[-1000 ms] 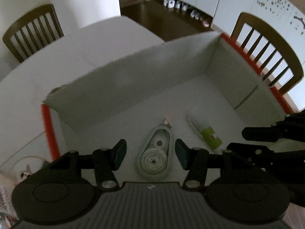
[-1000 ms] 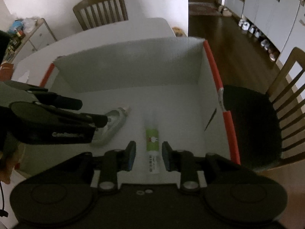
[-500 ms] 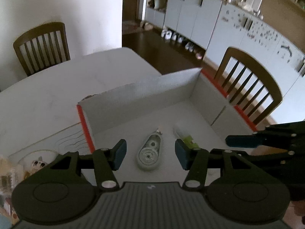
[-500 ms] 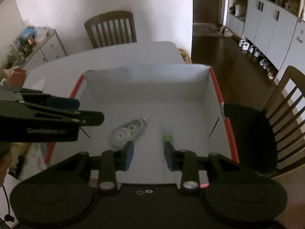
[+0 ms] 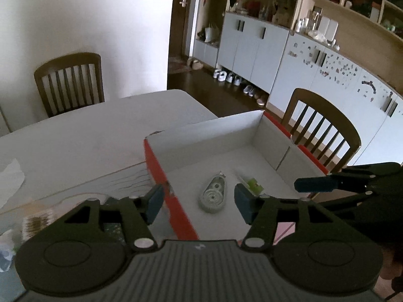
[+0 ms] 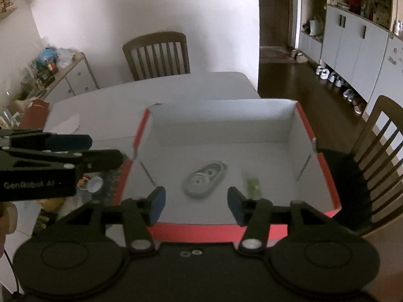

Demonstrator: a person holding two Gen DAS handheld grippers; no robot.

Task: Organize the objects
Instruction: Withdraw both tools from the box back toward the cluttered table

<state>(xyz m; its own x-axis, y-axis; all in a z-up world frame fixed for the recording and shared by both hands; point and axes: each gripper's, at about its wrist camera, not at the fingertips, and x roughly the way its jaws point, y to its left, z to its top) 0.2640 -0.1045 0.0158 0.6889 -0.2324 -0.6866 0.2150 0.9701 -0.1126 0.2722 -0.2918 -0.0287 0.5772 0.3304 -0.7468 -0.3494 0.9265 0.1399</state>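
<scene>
Both grippers empty above the box, two items lie inside

The left gripper and right gripper have just been opening, fingers wide, nothing between. In the box the correction tape lies at 12 o'clock, the glue stick at 1 o'clock; a next reach may knock the box wall.

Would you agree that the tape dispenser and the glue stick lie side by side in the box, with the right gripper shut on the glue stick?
Not quite: the right wrist view shows the right gripper open and empty; the tape dispenser and glue stick do lie side by side in the box.
</scene>
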